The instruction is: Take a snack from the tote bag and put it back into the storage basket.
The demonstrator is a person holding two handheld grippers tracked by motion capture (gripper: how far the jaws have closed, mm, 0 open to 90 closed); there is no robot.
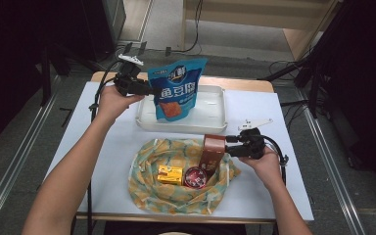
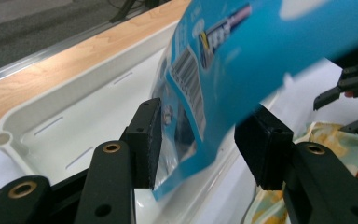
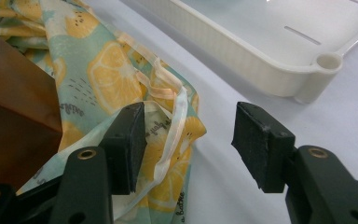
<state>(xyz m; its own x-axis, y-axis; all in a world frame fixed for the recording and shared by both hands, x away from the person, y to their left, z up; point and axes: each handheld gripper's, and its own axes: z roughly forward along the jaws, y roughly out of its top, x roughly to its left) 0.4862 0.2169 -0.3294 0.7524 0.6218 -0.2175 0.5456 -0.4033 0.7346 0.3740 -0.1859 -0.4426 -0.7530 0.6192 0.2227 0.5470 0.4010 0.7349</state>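
Observation:
A blue snack bag (image 1: 176, 88) stands upright in the white tray (image 1: 210, 110). My left gripper (image 1: 151, 90) is at the bag's left edge. In the left gripper view the bag's lower corner (image 2: 242, 51) hangs between the spread pads of my left gripper (image 2: 198, 135), and they do not press on it. My right gripper (image 1: 227, 145) is open just right of an upright brown box (image 1: 213, 152). In the right gripper view the box (image 3: 9, 107) sits left of the jaws. The edge of the lemon-print cloth (image 3: 107, 70) lies under my right gripper (image 3: 189, 135).
The lemon-print cloth (image 1: 176, 196) is spread on the white table (image 1: 103, 147) in front of the tray. On it lie a small yellow box (image 1: 170, 174) and a round red tin (image 1: 194, 177). The tray's corner (image 3: 326, 63) is close to the right gripper.

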